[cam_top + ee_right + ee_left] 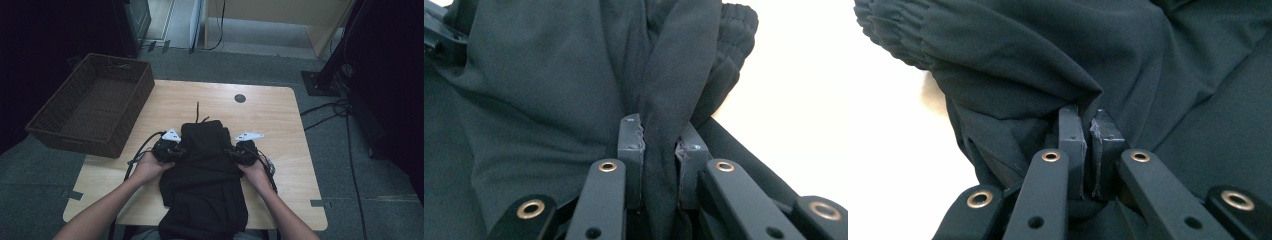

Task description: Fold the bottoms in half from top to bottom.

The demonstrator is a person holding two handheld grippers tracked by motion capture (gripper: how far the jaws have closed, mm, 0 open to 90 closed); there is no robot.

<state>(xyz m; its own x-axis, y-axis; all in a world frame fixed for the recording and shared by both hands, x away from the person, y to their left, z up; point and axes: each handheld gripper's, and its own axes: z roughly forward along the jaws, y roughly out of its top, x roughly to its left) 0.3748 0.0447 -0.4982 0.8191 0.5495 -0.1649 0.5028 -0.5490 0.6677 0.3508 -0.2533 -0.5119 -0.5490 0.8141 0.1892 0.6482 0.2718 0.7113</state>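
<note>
While the black garment (205,165) lies on the desk (280,125), the left hand-held gripper (176,151) and right hand-held gripper (235,152) each clamp its fabric at opposite sides.

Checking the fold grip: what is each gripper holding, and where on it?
Both grip the black garment: left gripper pinches a fold at its left edge, right gripper one at its right edge.
</note>
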